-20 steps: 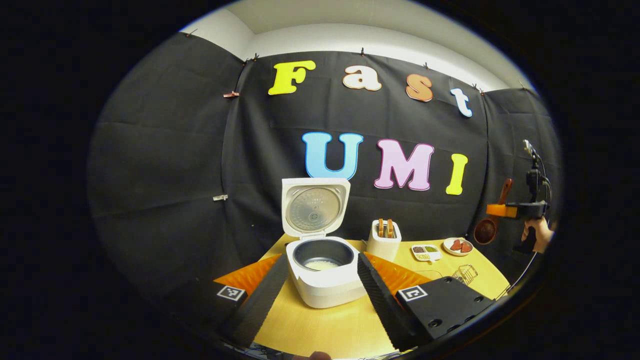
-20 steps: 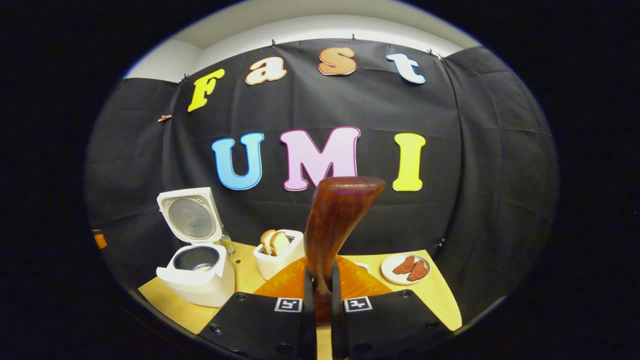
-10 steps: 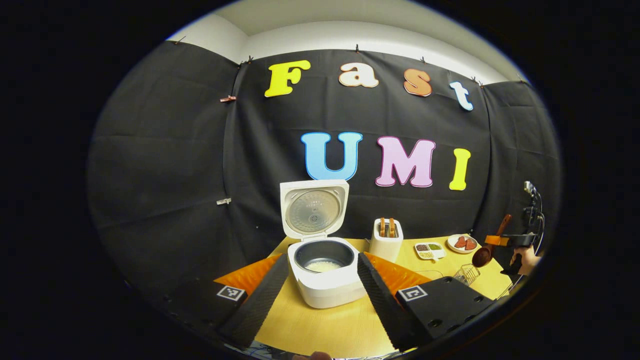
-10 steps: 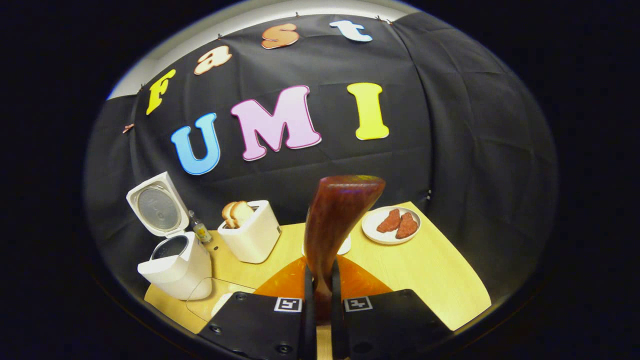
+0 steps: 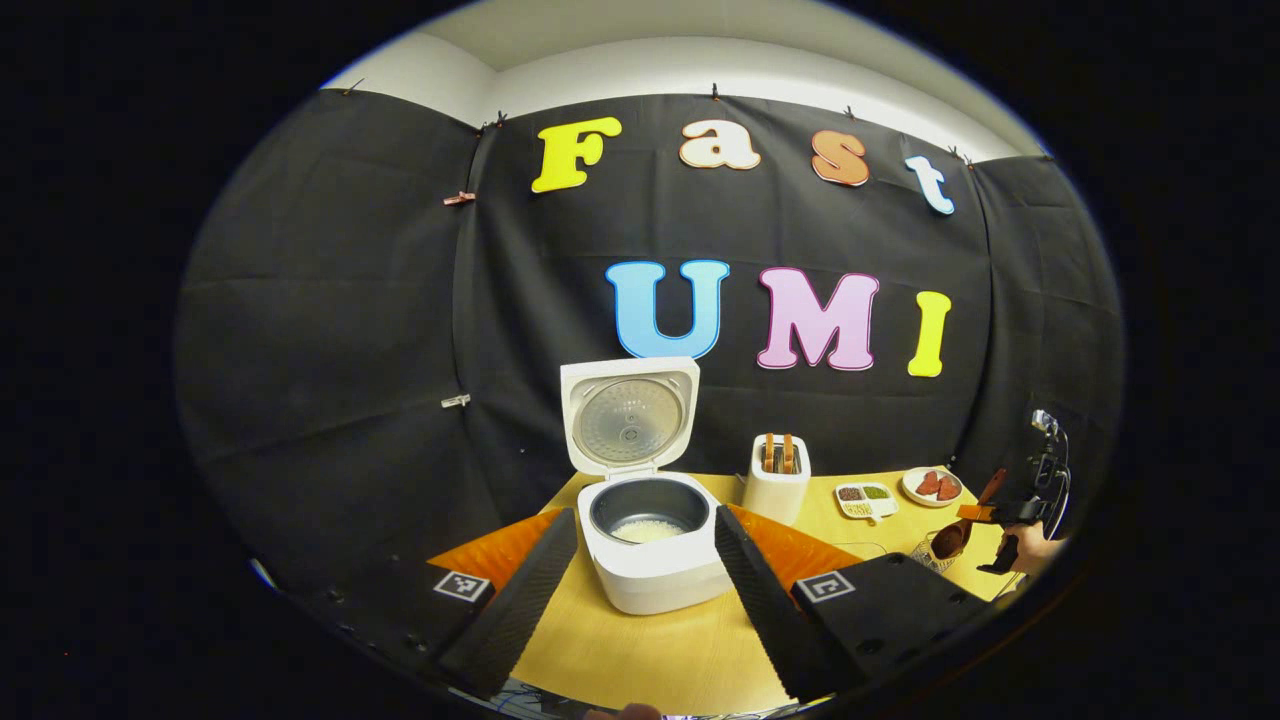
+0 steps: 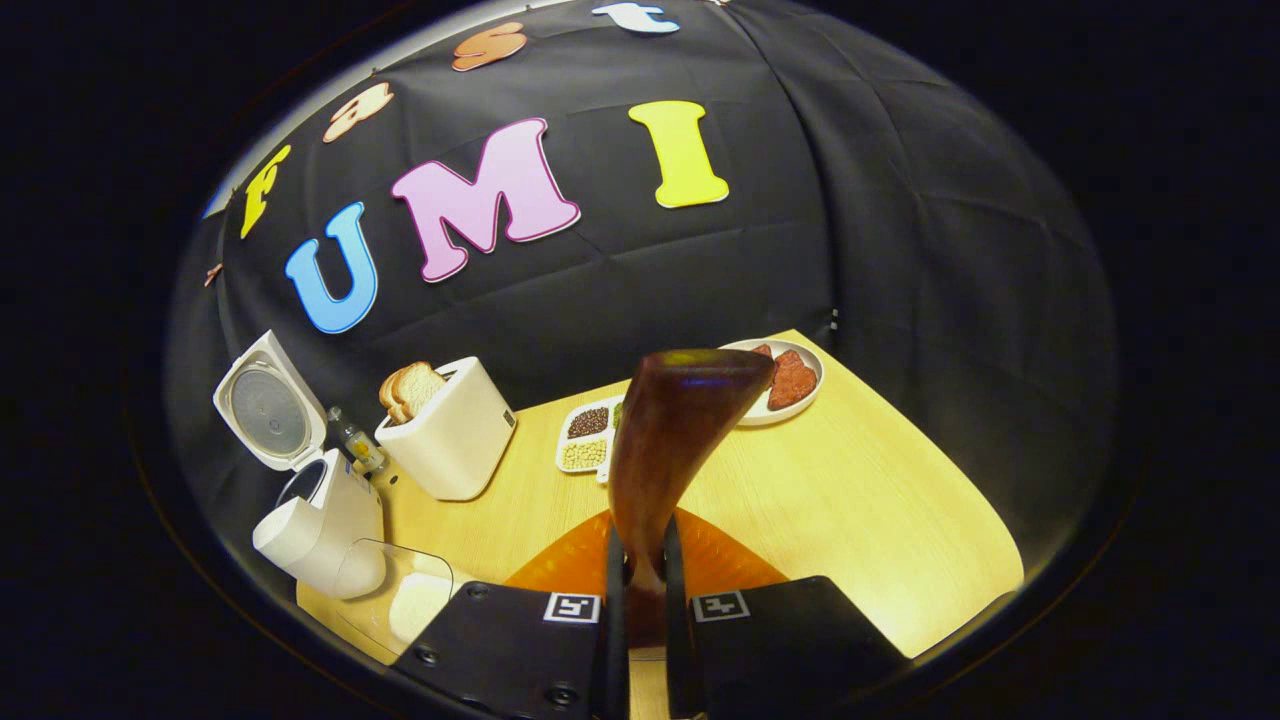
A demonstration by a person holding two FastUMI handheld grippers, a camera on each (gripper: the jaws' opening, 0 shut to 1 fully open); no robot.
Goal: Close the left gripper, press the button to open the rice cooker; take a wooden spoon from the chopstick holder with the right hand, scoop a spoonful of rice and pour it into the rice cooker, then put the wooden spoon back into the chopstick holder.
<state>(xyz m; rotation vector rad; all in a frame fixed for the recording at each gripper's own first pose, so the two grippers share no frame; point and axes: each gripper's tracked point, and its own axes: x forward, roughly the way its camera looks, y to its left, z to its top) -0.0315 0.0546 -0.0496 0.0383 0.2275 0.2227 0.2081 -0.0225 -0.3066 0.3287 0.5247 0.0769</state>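
Note:
The white rice cooker (image 5: 655, 570) stands open, its lid (image 5: 628, 415) upright, with white rice in the dark pot (image 5: 645, 528). My left gripper (image 5: 640, 600) is open, its fingers on either side of the cooker and apart from it. At the far right, my right gripper (image 5: 985, 513) holds the wooden spoon (image 5: 952, 538) bowl-down, right at the wire chopstick holder (image 5: 928, 558). In the right gripper view, my right gripper (image 6: 640, 610) is shut on the brown spoon handle (image 6: 670, 450), which rises straight ahead. The cooker (image 6: 320, 520) sits far left there.
A white toaster (image 5: 775, 482) with bread slices stands right of the cooker. Behind it lie a divided dish (image 6: 590, 437) of grains and a plate (image 6: 800, 395) with red pieces. A clear container (image 6: 405, 600) with rice sits near the cooker, a small bottle (image 6: 355, 448) beside it.
My right gripper has come down with the spoon, from high beside the wall to just above the table by the wire holder, tilting downward. The left gripper has stayed put.

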